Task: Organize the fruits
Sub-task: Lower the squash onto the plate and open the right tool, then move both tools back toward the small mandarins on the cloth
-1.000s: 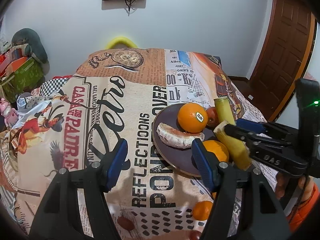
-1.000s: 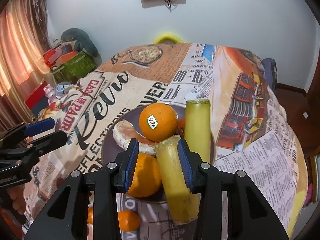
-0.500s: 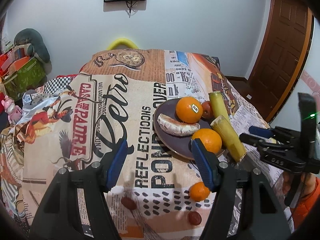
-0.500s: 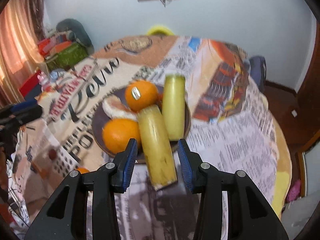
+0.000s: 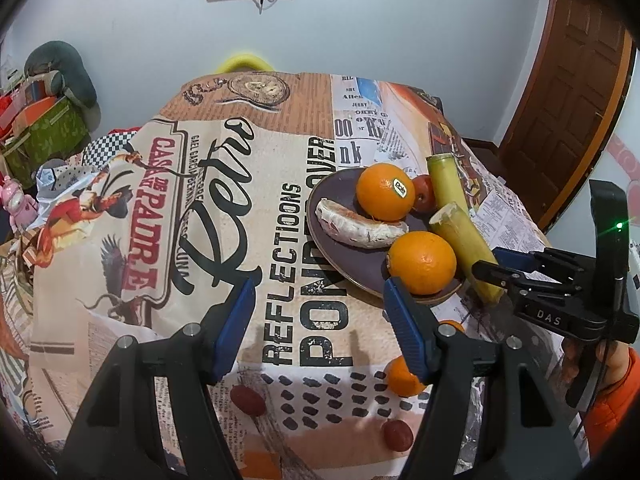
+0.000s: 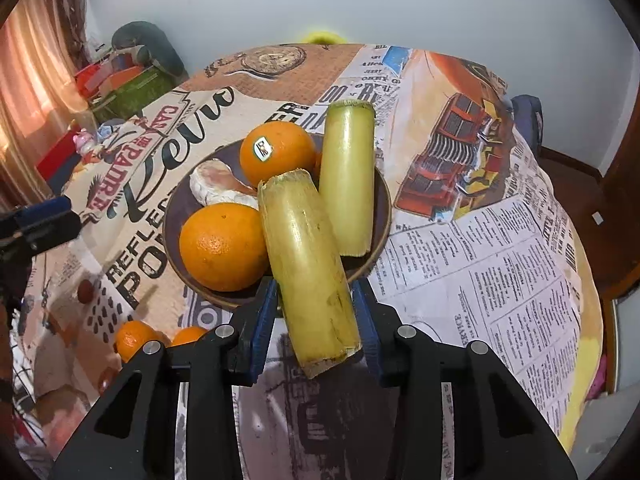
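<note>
The right gripper (image 6: 314, 314), jaws just narrowing, clamps the sugarcane piece (image 6: 308, 264) again at the plate's (image 6: 176, 216) near rim (released half a second ago); left gripper (image 5: 316, 324) hangs empty, jaws apart.

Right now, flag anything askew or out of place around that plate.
The nearer sugarcane piece lies tilted across the plate rim, its lower end overhanging the tablecloth between the right gripper jaws. Two small oranges and red fruits sit loose off the plate.

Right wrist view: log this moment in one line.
right gripper | clamps nearer sugarcane piece, far end over plate | left gripper open, empty
</note>
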`<act>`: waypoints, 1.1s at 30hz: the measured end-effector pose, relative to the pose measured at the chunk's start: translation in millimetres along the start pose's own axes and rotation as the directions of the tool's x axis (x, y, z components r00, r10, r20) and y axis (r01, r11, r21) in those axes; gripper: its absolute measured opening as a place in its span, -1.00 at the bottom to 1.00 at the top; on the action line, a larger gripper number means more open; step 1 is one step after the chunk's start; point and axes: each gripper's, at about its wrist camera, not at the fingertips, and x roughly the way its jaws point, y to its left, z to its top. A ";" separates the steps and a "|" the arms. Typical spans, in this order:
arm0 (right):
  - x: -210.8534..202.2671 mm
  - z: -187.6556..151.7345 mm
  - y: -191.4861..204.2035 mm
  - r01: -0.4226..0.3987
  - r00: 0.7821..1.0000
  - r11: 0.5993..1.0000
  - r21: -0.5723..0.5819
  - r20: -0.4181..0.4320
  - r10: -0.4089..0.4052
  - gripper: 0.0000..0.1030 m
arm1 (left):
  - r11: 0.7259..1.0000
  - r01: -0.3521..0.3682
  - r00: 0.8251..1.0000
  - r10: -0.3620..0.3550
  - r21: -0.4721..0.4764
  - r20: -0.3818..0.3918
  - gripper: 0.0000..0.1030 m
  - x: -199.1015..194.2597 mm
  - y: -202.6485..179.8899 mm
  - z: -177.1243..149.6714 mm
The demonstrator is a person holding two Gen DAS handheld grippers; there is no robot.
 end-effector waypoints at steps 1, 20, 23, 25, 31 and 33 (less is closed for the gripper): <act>1.0 0.8 1.1 -0.003 1.000 1.000 0.003 0.003 0.003 -0.32 | 1.000 0.001 1.000 -0.001 -0.001 -0.001 0.28 1.0 -0.4 -0.2; 16.4 24.2 10.5 -0.028 0.999 0.999 0.030 0.033 0.027 -0.36 | 1.000 -0.004 1.000 0.004 -0.018 -0.010 0.28 9.4 9.3 -1.2; 5.7 23.5 12.7 -0.019 0.999 1.000 0.021 0.051 0.018 -0.36 | 1.000 -0.002 1.000 0.002 -0.022 -0.011 0.28 7.2 9.4 -2.2; -2.5 23.4 14.7 -0.022 0.998 1.000 0.014 0.059 0.021 -0.36 | 1.000 0.002 1.000 -0.002 -0.022 -0.009 0.28 3.4 8.7 -3.1; -23.1 8.5 29.0 -0.068 0.996 0.998 -0.018 0.049 0.069 -0.30 | 1.000 0.017 1.000 -0.017 0.000 -0.001 0.28 -9.4 -0.7 -9.0; -22.7 -1.0 38.4 -0.077 0.997 0.996 -0.046 0.025 0.079 -0.30 | 1.000 0.023 1.000 -0.023 0.005 -0.003 0.28 -11.3 -3.9 -12.2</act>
